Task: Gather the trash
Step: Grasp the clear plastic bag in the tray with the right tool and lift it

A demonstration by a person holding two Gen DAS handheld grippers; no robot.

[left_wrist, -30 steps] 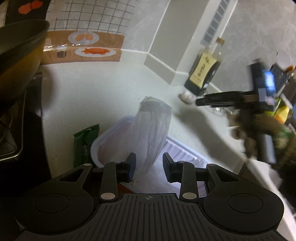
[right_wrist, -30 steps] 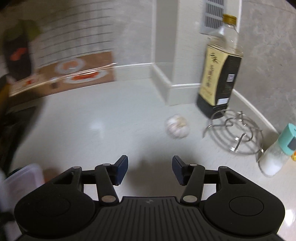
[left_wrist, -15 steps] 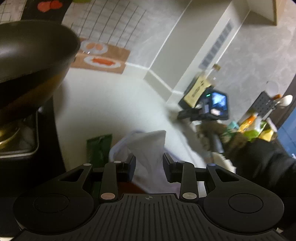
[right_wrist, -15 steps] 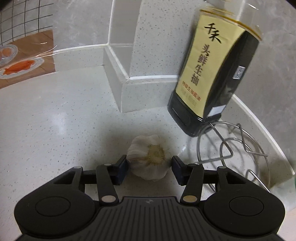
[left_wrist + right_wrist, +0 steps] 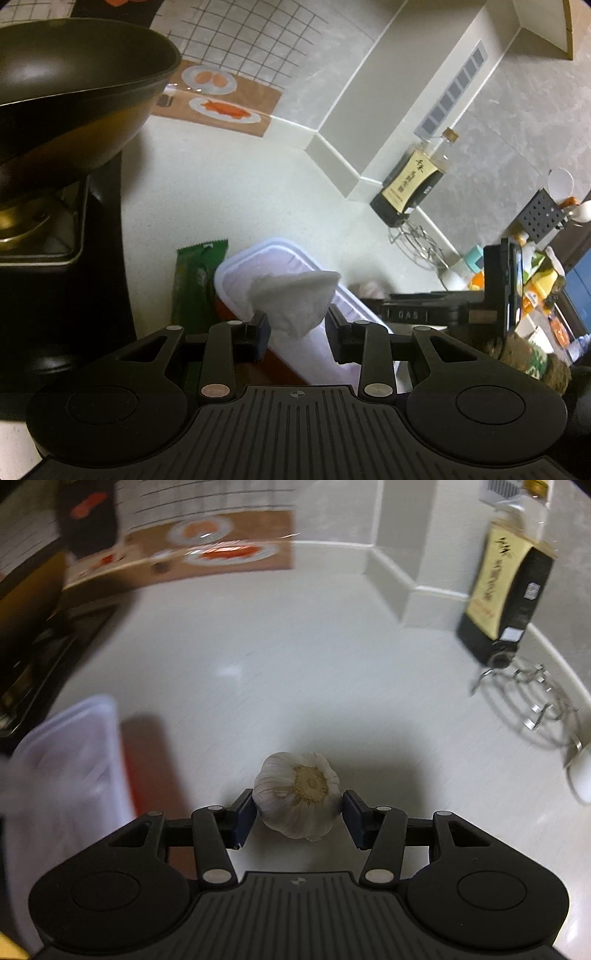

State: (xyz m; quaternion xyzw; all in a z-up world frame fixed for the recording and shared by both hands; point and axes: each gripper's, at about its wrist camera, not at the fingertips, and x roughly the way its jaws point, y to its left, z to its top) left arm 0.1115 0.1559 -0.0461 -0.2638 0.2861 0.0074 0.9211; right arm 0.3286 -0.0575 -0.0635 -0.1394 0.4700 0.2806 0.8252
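My left gripper (image 5: 297,330) is open, with a crumpled white tissue (image 5: 295,299) sitting between its fingers above a translucent white plastic container (image 5: 280,258). I cannot tell whether the tissue touches the pads. A green snack wrapper (image 5: 195,280) lies on the counter left of the container. My right gripper (image 5: 297,818) is shut on a white garlic bulb (image 5: 299,794), held just above the pale counter. The container shows blurred at the left in the right wrist view (image 5: 66,753). The right gripper appears at the right in the left wrist view (image 5: 443,314).
A black wok (image 5: 74,107) sits on the stove at the left. A soy sauce bottle (image 5: 413,181) and a wire trivet (image 5: 417,236) stand by the back wall; both show in the right wrist view, the bottle (image 5: 506,590) and the trivet (image 5: 532,709). Bottles and packets crowd the far right (image 5: 539,273).
My right gripper closed on the garlic bulb, lifted it and swung left toward the container. My left gripper tilted and the tissue now droops sideways between its fingers.
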